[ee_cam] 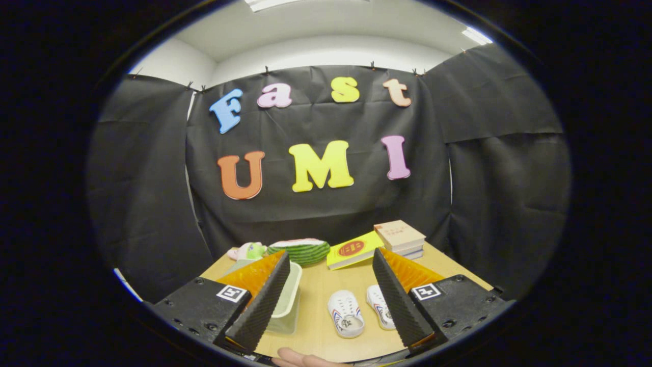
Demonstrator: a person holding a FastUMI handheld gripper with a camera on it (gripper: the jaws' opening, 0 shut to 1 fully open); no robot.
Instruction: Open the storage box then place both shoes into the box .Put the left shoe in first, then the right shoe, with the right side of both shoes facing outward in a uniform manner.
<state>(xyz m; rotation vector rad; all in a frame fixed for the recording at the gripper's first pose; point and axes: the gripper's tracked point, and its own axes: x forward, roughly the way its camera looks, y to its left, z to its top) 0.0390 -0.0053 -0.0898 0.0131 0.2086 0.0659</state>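
- While the gripper (326, 293) hangs above the wooden table (316, 285), its fingers stand wide apart, clamping nothing.
- Two white shoes (345, 313) (379, 306): side by side between the fingers, on the table.
- Storage box (288, 300): pale, translucent, partly behind the left finger.
- Beyond: watermelon-patterned item (300, 251), yellow book (354, 250), stacked books (400, 238).

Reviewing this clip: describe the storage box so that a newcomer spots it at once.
On the wooden table, look beside the two white shoes. The storage box is the pale translucent container partly behind one finger of the open tool. Unlike the books and watermelon toy at the back, it's see-through plastic.
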